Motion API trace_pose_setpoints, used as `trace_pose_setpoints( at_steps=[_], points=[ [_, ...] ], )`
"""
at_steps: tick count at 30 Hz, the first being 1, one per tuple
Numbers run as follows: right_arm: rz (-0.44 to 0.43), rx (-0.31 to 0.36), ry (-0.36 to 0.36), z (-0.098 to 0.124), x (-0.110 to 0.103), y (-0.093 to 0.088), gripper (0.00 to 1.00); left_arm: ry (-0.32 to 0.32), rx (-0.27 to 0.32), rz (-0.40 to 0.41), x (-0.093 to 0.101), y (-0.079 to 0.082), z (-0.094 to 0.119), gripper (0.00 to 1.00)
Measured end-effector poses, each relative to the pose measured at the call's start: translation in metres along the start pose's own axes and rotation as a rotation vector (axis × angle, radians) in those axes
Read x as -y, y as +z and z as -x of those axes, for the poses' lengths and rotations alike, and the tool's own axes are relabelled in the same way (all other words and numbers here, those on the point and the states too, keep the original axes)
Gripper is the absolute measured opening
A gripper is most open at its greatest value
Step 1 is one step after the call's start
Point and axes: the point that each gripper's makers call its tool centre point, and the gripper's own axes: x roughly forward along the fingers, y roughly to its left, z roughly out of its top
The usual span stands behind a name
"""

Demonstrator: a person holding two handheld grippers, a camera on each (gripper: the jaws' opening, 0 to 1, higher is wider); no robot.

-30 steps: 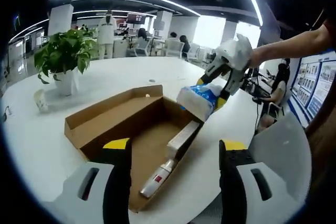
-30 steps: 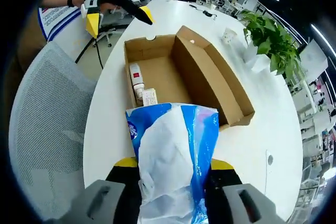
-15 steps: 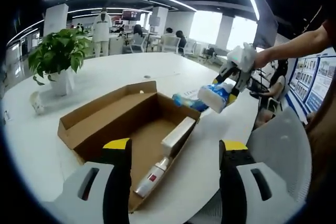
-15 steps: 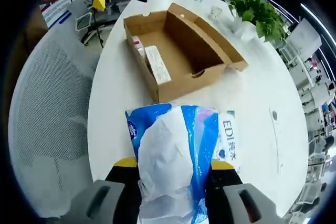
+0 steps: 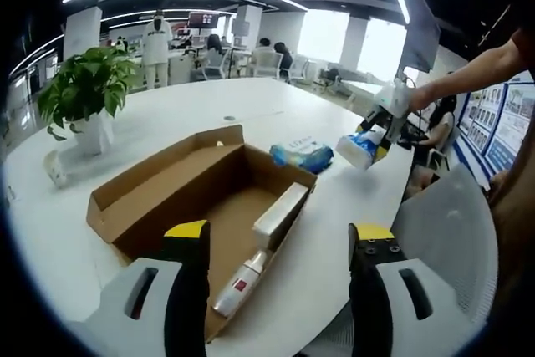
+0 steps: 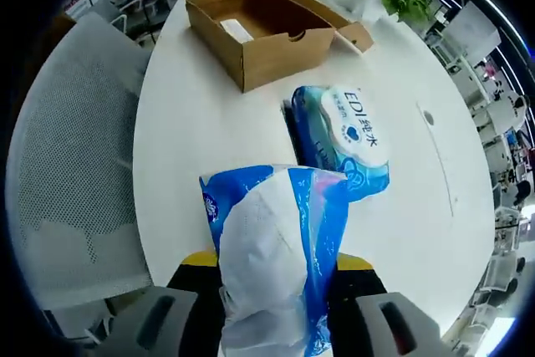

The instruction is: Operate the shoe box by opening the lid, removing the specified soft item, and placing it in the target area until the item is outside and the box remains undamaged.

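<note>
**Tissue pack held clear of the box**

I see the white table (image 5: 351, 232) carrying the open shoe box (image 5: 201, 198), lid folded back. My right gripper (image 6: 276, 277) is clenched on the tissue pack (image 6: 272, 265), off beside the box, above what looks like a wipes packet (image 6: 343, 144). My left gripper (image 5: 280, 244) stands released.

White round table (image 5: 351, 206) carries open cardboard shoe box (image 5: 180, 194) – lid flap folded out flat on plant side. Blue wipes pack (image 6: 343, 135) lies flat on table just beside box's far end, apart from it. Potted plant (image 5: 79, 98) stands beyond lid; small white cup (image 5: 57, 169) near pot.
</note>
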Motion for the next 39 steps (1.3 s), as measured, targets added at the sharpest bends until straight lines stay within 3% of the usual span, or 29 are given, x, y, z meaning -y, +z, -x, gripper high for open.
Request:
trace_pose_setpoints(
  at_steps=[11, 20, 34, 39],
  points=[
    [-0.008, -0.02, -0.014, -0.004, 0.026, -0.02, 0.46, 0.022, -0.013, 0.007, -0.004, 0.0, 0.001, 0.67],
    [-0.001, -0.034, -0.031, -0.013, 0.061, -0.033, 0.48, 0.055, -0.04, 0.017, -0.008, -0.007, 0.007, 0.67],
    [0.037, -0.041, -0.031, -0.028, 0.1, -0.023, 0.48, 0.105, -0.051, 0.041, -0.018, -0.01, 0.013, 0.67],
    [0.047, -0.046, -0.025, -0.032, 0.105, -0.021, 0.48, 0.115, -0.062, 0.042, -0.022, -0.012, 0.014, 0.67]
  ],
)
